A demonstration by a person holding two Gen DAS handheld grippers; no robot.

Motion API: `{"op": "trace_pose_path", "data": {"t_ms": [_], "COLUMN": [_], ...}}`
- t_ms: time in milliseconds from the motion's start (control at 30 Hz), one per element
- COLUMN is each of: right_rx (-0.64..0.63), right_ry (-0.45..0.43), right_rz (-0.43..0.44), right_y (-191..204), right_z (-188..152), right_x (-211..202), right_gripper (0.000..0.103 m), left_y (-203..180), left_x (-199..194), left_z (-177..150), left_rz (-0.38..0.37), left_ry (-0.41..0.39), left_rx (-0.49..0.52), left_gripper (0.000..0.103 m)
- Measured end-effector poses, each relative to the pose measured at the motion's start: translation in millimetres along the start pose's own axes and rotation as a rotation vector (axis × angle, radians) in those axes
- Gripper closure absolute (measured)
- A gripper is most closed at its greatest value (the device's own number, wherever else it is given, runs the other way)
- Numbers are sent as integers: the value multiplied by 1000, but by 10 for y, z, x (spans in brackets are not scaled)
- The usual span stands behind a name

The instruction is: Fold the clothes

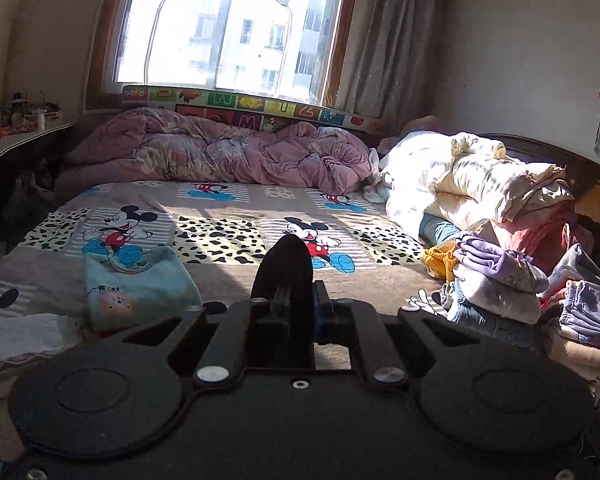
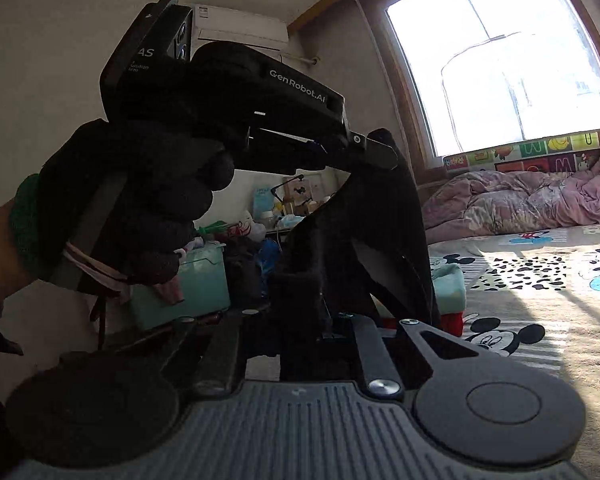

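A folded teal child's top (image 1: 136, 288) lies on the Mickey Mouse bedsheet (image 1: 220, 236), left of my left gripper (image 1: 286, 248). That gripper hovers over the sheet, shut, with nothing visible between its fingers. A heap of unfolded clothes (image 1: 500, 280), purple, white, yellow and denim, sits at the right edge of the bed. In the right wrist view a black-gloved hand (image 2: 148, 200) holds the left gripper's housing (image 2: 292, 92) close above my right gripper (image 2: 376, 184). The right gripper's dark fingers stand together, shut. They partly hide the teal top (image 2: 448, 280).
A crumpled pink quilt (image 1: 220, 148) and a colourful foam mat (image 1: 240, 106) lie under the window. A cream duvet (image 1: 480, 184) is bundled at the right. A white towel (image 1: 20, 336) lies at the near left. A cluttered shelf (image 1: 28, 128) and a teal storage box (image 2: 188, 292) stand beside the bed.
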State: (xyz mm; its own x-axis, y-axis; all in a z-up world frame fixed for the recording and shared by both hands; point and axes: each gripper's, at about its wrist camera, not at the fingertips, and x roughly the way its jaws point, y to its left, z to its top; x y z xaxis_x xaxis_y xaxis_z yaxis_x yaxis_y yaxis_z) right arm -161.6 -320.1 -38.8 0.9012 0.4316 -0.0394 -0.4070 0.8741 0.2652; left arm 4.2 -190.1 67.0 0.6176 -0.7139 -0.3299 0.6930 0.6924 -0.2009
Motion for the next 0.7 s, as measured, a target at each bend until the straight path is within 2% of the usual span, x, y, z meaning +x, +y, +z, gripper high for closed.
{"op": "trace_pose_path", "data": {"t_ms": [200, 267, 333, 433, 567, 700], "right_rx": [201, 265, 322, 396, 513, 592], "right_ry": [-129, -174, -201, -218, -196, -161], "right_rz": [210, 244, 248, 214, 96, -65], "right_y": [296, 282, 163, -112, -602, -1070], "right_z": [525, 649, 664, 570, 201, -254], "right_x": [373, 380, 323, 180, -179, -730], "right_gripper": [87, 87, 87, 87, 87, 88], "left_y": [228, 195, 105, -135, -636, -1144], "left_x": [-506, -515, -376, 9, 808, 1539], "left_z": [388, 465, 486, 383, -13, -447], "left_rz": [-5, -23, -47, -79, -101, -124], "left_ry": [-188, -217, -205, -115, 99, 299], "left_rx": [-68, -77, -75, -35, 46, 122], "left_gripper": [96, 96, 96, 96, 96, 96]}}
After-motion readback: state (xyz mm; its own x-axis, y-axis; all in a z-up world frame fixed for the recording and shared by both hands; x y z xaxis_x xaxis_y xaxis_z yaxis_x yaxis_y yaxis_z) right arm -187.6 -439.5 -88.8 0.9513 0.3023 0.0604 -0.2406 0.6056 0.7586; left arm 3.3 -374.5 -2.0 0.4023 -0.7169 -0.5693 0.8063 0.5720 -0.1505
